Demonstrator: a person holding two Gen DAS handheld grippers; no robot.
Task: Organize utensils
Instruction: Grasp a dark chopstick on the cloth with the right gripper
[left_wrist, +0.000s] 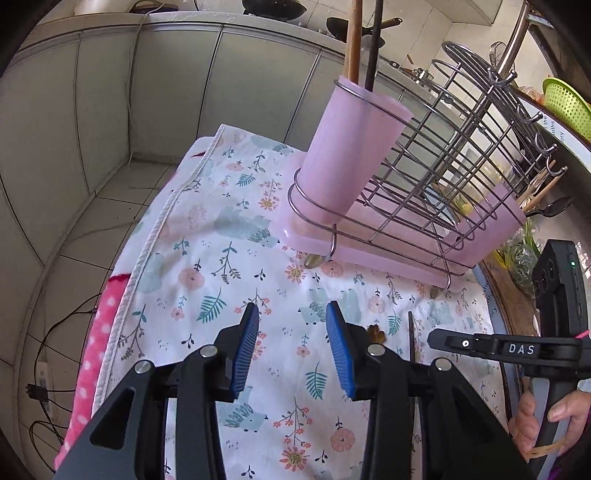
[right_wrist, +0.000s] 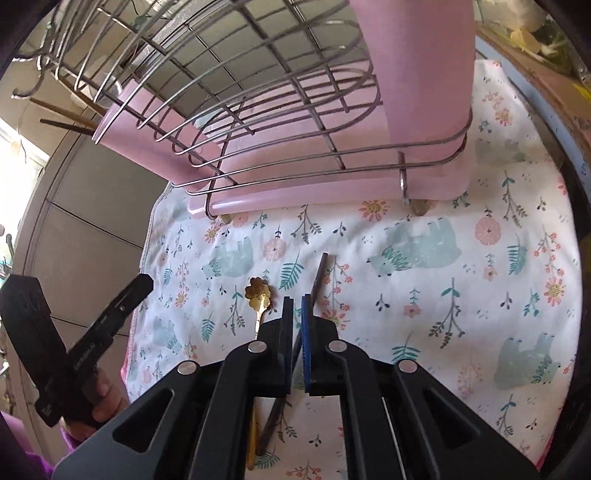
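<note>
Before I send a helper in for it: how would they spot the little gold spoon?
Find the wire dish rack with pink cups on the floral cloth. In front of it, two utensils lie side by side by the right gripper. The gold spoon has a flower-shaped bowl; its neighbour is a plain dark stick.

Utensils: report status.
Left tool open, empty. Right tool shut over chopstick; grip unclear. Gold spoon on cloth. Nothing blocking rack.
</note>
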